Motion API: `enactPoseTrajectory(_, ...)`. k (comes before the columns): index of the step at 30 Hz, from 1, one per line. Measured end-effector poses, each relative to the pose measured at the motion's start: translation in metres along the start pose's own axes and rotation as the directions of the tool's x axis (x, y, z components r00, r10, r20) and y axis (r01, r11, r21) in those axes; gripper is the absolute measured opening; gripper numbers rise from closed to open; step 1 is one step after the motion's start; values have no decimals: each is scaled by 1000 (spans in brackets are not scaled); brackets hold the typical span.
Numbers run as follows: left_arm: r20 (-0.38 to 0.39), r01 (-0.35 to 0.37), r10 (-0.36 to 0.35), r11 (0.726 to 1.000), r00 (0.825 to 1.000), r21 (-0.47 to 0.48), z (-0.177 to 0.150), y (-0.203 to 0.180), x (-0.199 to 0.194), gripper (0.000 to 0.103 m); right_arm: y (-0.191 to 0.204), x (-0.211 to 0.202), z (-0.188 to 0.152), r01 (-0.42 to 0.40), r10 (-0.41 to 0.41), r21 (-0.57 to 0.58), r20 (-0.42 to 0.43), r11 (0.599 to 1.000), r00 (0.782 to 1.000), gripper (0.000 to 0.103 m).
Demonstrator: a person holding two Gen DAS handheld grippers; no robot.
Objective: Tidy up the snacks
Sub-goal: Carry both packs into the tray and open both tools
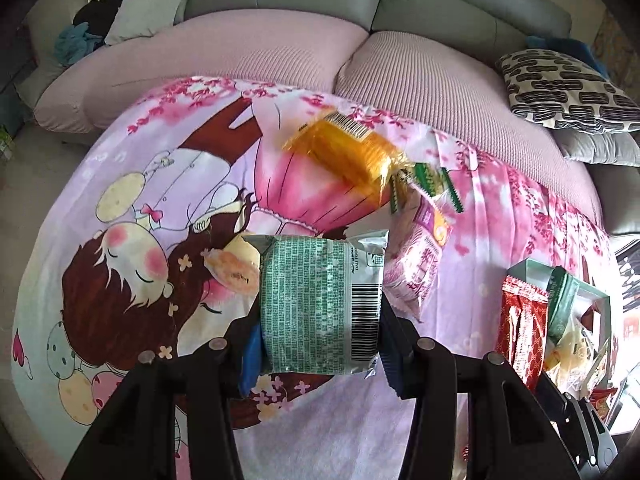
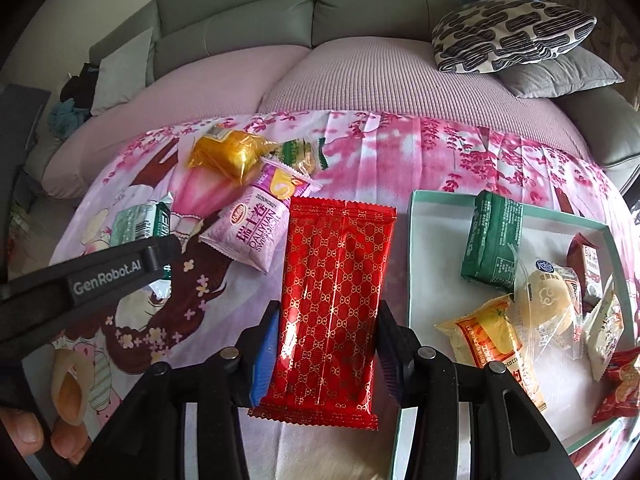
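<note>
Our right tool (image 2: 326, 344) pinches a glossy red packet (image 2: 332, 304) with a gold lattice print, at frame centre just left of the tray (image 2: 416, 240). Our left tool (image 1: 318, 344) pinches a pale green packet (image 1: 316, 304) at lower centre. Bare cloth (image 2: 400, 152) lies above the tray's top edge, and loose snacks sit at upper left.

The box (image 2: 416, 216) has free floor at its left half, while snack packets (image 2: 516, 320) crowd its right side.
</note>
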State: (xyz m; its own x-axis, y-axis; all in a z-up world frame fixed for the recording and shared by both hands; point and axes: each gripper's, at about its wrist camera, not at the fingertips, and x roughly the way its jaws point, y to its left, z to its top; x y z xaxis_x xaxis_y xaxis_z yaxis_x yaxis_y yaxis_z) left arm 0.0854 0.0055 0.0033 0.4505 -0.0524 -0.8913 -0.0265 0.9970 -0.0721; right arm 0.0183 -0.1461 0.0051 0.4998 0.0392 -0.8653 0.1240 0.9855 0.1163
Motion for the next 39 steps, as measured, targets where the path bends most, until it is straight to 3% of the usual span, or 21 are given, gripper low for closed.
enactPoseTrajectory(8, 36, 22, -24, 999, 999, 44, 1, -16, -13, 51, -17, -10, 5, -2, 2, 54, 15, 999, 1000, 48)
enactPoseTrajectory(14, 52, 67, -75, 988, 996, 139, -2, -54, -20, 51, -54, -22, 11, 29, -36, 144, 45, 989, 998, 48)
enactPoseTrajectory(22, 10, 156, -167, 939, 986, 307, -19, -124, -21, 51, -124, -41, 11, 103, -125, 297, 54, 949, 991, 48)
enactPoseTrajectory(30, -42, 180, -180, 884, 983, 431, -35, -181, -1, 51, -185, -53, 2, 161, -194, 419, 38, 894, 980, 48)
enactPoseTrajectory(39, -61, 183, -175, 872, 983, 454, -35, -213, 25, 51, -215, -51, -4, 164, -195, 477, 17, 864, 981, 48)
